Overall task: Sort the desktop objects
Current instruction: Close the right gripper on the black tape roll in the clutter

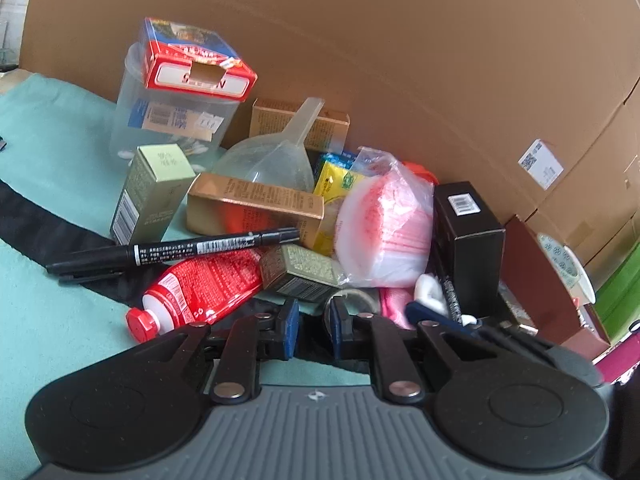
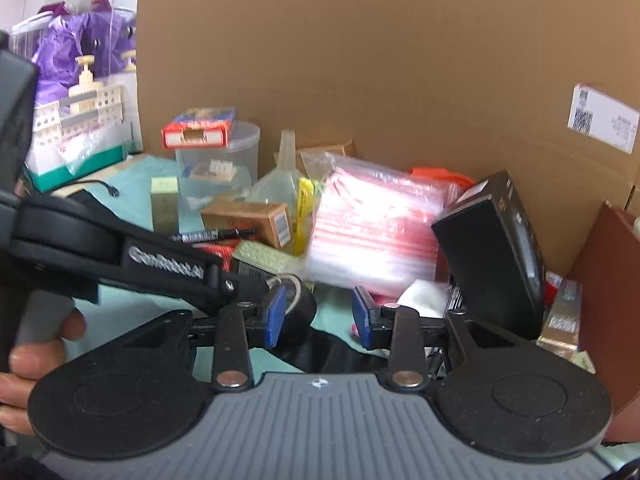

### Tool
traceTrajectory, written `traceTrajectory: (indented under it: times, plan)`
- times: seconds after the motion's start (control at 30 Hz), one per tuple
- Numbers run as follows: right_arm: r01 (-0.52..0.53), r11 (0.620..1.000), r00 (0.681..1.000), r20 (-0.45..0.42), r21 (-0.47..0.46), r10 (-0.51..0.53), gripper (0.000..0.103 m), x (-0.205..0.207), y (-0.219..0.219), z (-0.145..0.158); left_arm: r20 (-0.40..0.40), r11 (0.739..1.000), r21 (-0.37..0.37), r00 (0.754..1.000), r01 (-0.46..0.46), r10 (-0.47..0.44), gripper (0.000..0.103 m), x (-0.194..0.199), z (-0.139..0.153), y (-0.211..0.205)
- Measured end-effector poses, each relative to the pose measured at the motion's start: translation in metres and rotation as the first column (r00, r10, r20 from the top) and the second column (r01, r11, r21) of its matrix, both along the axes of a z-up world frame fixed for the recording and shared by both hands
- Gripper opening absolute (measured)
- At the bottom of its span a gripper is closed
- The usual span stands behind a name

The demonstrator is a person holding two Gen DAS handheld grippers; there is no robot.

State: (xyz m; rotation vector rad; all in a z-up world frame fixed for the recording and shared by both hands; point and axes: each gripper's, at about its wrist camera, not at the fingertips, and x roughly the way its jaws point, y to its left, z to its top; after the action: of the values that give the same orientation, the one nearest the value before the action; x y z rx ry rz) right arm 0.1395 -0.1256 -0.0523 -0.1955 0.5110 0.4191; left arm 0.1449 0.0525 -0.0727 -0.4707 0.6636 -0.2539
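A black tape roll (image 2: pixel 301 309) is pinched at its wall by my left gripper (image 1: pixel 315 326), which reaches in from the left of the right wrist view (image 2: pixel 256 286); the roll's ring (image 1: pixel 352 298) shows just past the blue pads. My right gripper (image 2: pixel 319 316) stands open, its left pad just in front of the roll and its right pad clear of it. Beyond lies a pile: a black marker (image 1: pixel 172 250), a red tube (image 1: pixel 200 292), a pack of zip bags (image 1: pixel 384 224), a black box (image 1: pixel 468 236) and a gold box (image 1: pixel 256 208).
A cardboard wall (image 1: pixel 400 60) closes off the back. A clear tub (image 1: pixel 172 120) carries a red and blue box (image 1: pixel 196 60); a funnel (image 1: pixel 276 152) and a green box (image 1: pixel 152 192) stand nearby on the teal cloth (image 1: pixel 48 160). A person's hand (image 2: pixel 32 360) holds the left gripper.
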Motion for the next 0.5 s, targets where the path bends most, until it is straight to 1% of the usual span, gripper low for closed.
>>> traceTrajectory:
  times: [0.03,0.1,0.17,0.2,0.27,0.33,0.4,0.5]
  plan:
    - [0.003,1.0,1.0,-0.018,0.01,-0.003,0.03,0.003,-0.001,-0.002,0.014,1.0,0.002,1.0,-0.009,0.008,0.016,-0.002,0.002,0.0]
    - [0.009,1.0,0.999,-0.037,0.027,-0.008,0.028,0.005,-0.003,-0.004,0.049,0.999,0.022,0.998,-0.043,0.042,0.023,-0.006,0.007,0.002]
    - [0.005,1.0,0.999,-0.043,0.03,-0.004,0.024,0.006,-0.004,-0.005,0.083,0.996,0.033,0.993,-0.086,0.084,0.034,-0.009,0.011,0.007]
    - [-0.002,0.999,0.999,-0.047,0.033,0.003,0.02,0.006,-0.004,-0.006,0.091,0.994,0.037,0.991,-0.1,0.096,0.036,-0.008,0.012,0.009]
    - [-0.01,0.999,0.998,-0.065,0.038,0.012,0.016,0.008,-0.005,-0.007,0.072,0.994,0.045,0.993,-0.102,0.098,0.037,-0.002,0.012,0.01]
    - [-0.007,0.999,0.996,-0.087,0.041,0.01,0.009,0.009,-0.005,-0.009,0.054,0.997,0.045,0.996,-0.07,0.067,0.037,0.007,0.011,0.009]
    - [0.005,0.999,0.995,-0.101,0.05,0.001,0.007,0.01,-0.007,-0.011,0.037,0.997,0.066,0.998,-0.05,0.048,0.037,0.015,0.008,0.004]
    - [0.003,0.998,0.994,-0.109,0.064,0.004,0.005,0.007,-0.012,-0.012,0.047,0.994,0.092,0.998,-0.053,0.049,0.042,0.022,0.008,-0.003]
